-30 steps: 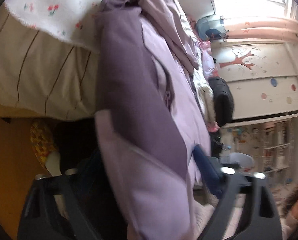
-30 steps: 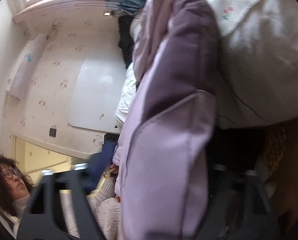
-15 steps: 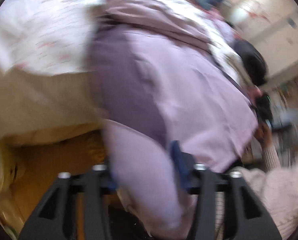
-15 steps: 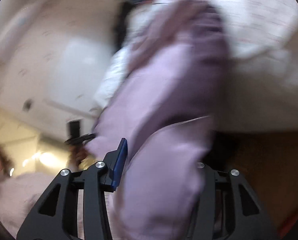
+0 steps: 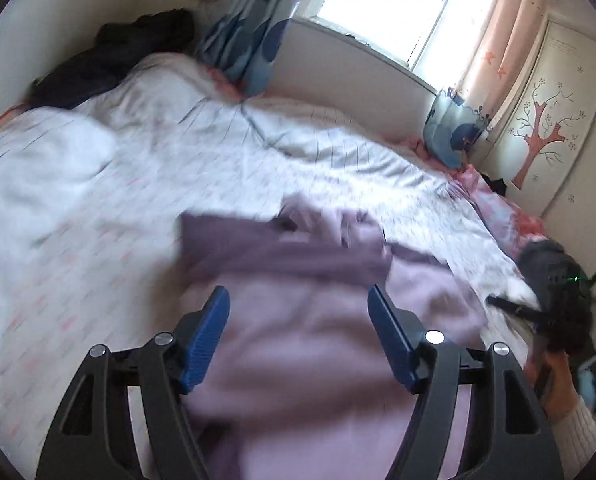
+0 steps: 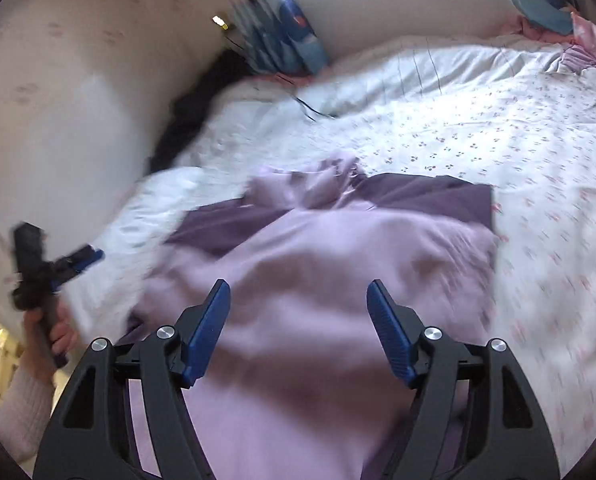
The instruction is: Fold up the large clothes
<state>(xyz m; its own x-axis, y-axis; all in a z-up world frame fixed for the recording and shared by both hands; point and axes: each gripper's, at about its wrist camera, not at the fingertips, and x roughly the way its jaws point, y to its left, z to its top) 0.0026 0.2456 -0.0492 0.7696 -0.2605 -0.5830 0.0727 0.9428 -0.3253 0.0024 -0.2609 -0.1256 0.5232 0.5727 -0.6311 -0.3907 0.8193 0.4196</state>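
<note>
Left gripper (image 5: 298,306): jaws spread wide, just been opening, nothing pinched. Blue ribbed pads on black skeletal arms with silver bolts. Cloth lies below and past the tips, pads not pressing on it.

Right gripper (image 6: 298,300): same build, jaws also spread wide and just been opening, nothing clamped. Pads clear of the fabric.

Both point down at an angle over the jacket (image 6: 317,264), side by side. Each shows in the other's view: right one at the right edge of the left view, held in a hand (image 5: 549,372) with a knit cream sleeve; left one at the left edge of the right view, hand (image 6: 54,328) wrapped on a black handle, same knit sleeve.

Jacket: soft, puffy, pale lilac body with darker purple panels across the far end, crumpled lilac bunch at the top, maybe hood or collar, cannot tell. Lies on the bed (image 6: 497,132), near edge running under both grippers. Heavy motion blur on it.

Bed: white cover, small pink and purple floral print, wrinkled, striped sheet further back. Dark clothing pile (image 5: 110,52) at the far corner by the wall. Blue patterned curtain (image 5: 246,40) hangs next to a bright window (image 5: 397,4), pink curtain beside it. White wardrobe with a tree decal (image 5: 545,132) at right.
</note>
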